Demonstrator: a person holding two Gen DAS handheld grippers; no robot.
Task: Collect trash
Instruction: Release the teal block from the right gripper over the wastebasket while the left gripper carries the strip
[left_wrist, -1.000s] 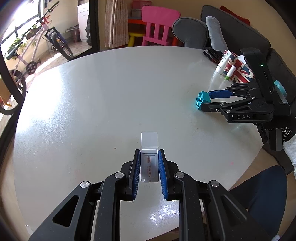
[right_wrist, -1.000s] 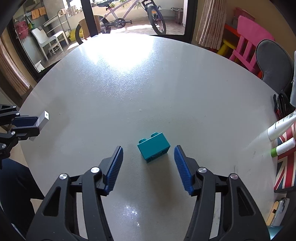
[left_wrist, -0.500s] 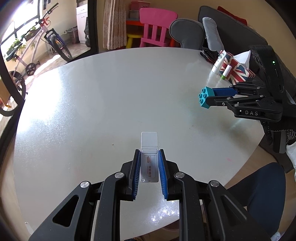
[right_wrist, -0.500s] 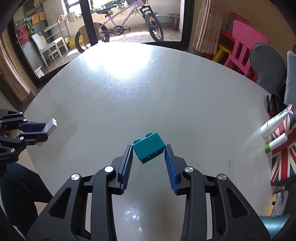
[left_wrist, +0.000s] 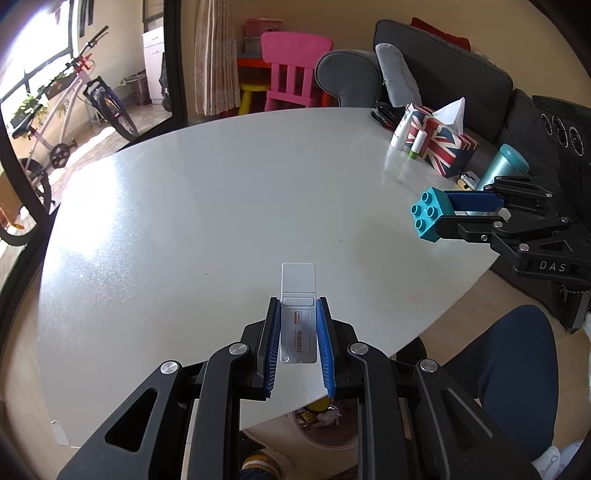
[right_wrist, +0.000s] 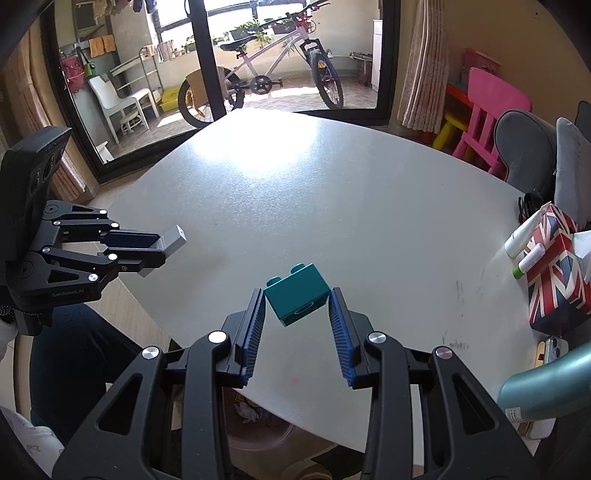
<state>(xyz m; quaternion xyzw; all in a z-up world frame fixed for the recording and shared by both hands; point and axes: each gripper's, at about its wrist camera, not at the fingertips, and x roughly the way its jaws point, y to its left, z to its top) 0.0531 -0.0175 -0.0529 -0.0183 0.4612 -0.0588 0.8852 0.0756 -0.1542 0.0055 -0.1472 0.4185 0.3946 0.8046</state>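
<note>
My left gripper (left_wrist: 297, 306) is shut on a small silver-grey device with a label (left_wrist: 298, 325), held above the near edge of the white round table (left_wrist: 221, 206). It also shows in the right wrist view (right_wrist: 171, 240). My right gripper (right_wrist: 295, 299) is shut on a teal toy brick (right_wrist: 297, 295), lifted off the table near its front edge. The brick shows in the left wrist view (left_wrist: 428, 214) at the right. A bin with crumpled trash (left_wrist: 325, 424) sits on the floor under the table's near edge.
A Union Jack tissue box (left_wrist: 441, 144), two white tubes (left_wrist: 400, 129), a teal bottle (left_wrist: 506, 164) and a phone (right_wrist: 556, 349) stand at the table's right side. A pink chair (left_wrist: 295, 70), a grey chair (left_wrist: 347, 81) and a sofa lie beyond. A bicycle (right_wrist: 266, 77) stands behind the glass door.
My right gripper closed on the teal brick and lifted it off the table toward the near edge. Both grippers have pulled back and risen; the left still holds the device.
</note>
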